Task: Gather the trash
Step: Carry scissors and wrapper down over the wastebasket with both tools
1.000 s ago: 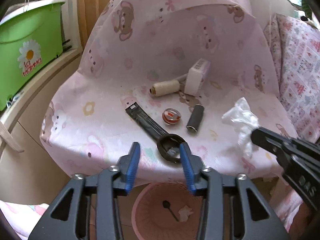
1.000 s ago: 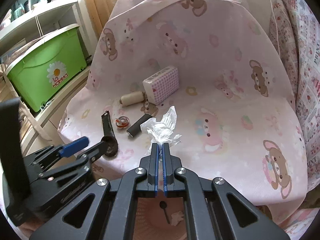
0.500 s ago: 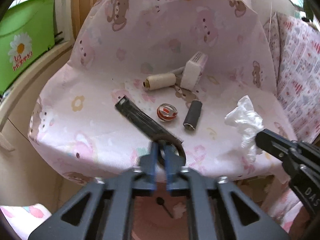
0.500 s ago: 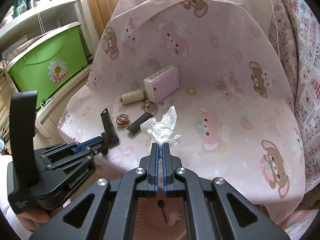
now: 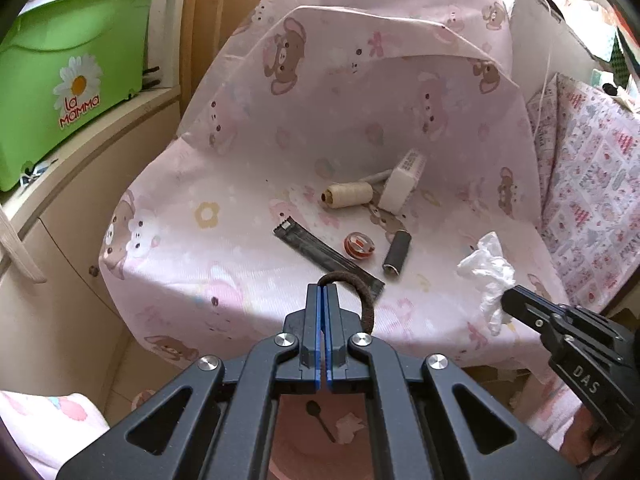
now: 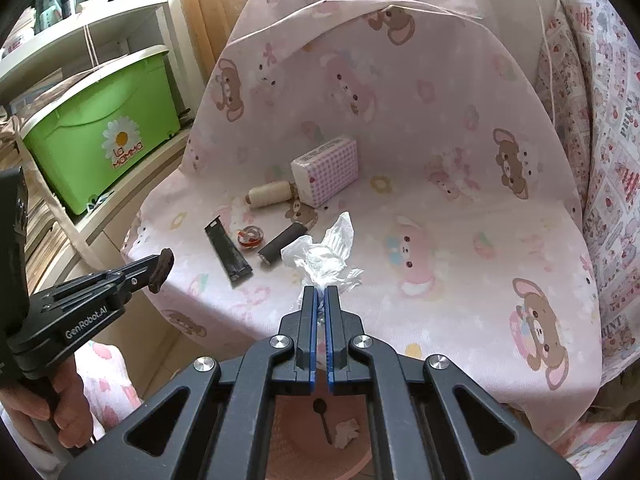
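My left gripper (image 5: 322,292) is shut on a dark brown hair tie (image 5: 362,296) and holds it above the front edge of the pink cloth-covered seat (image 5: 192,248); it also shows in the right wrist view (image 6: 162,270). My right gripper (image 6: 320,294) is shut on a crumpled white plastic wrapper (image 6: 324,256), also seen in the left wrist view (image 5: 490,272). A pink bin (image 6: 296,424) sits below both grippers, holding a small spoon (image 6: 323,416) and a scrap. A black flat wrapper (image 5: 320,252) lies on the seat.
On the seat lie a thread spool (image 5: 346,195), a checked box (image 6: 326,170), a red-and-white round piece (image 5: 359,245) and a dark cylinder (image 5: 397,254). A green storage box (image 5: 60,80) stands on a shelf at left. Patterned fabric (image 5: 592,184) hangs at right.
My left gripper closed on the hair tie and lifted it off the seat toward the front edge. The black wrapper stayed on the cloth. My right gripper kept holding the white wrapper.
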`<state>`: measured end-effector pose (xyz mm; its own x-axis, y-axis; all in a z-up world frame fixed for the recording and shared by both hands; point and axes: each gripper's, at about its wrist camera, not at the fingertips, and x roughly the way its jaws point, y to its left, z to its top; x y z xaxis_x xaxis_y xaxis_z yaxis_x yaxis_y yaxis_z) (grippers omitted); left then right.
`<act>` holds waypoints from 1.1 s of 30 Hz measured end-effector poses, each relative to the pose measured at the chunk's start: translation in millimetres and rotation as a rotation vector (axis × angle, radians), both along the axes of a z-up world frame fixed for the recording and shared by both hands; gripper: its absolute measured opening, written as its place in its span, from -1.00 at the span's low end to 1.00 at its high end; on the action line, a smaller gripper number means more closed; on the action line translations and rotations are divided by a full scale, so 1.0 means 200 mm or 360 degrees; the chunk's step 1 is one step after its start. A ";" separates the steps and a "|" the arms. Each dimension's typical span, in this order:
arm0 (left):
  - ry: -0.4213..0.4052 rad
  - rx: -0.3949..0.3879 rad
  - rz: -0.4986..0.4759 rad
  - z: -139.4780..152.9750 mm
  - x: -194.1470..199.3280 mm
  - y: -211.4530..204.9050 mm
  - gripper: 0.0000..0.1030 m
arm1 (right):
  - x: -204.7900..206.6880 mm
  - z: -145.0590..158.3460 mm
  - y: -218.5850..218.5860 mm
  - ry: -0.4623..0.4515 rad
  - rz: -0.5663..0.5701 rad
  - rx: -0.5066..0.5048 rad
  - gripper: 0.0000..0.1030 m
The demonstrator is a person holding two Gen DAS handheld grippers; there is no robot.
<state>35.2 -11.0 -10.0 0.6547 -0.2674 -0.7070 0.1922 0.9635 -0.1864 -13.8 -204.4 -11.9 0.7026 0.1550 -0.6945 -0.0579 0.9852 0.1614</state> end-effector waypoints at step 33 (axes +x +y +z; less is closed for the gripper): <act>0.0363 0.0045 -0.0109 -0.19 -0.10 -0.03 -0.98 | -0.22 -0.20 0.38 0.0295 0.0519 -0.0375 -0.92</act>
<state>14.9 -16.1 -47.6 0.4586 -0.2837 -0.8422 0.2131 0.9551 -0.2057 -58.4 -129.4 -52.4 0.5037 0.1702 -0.8469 -0.3629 0.9314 -0.0287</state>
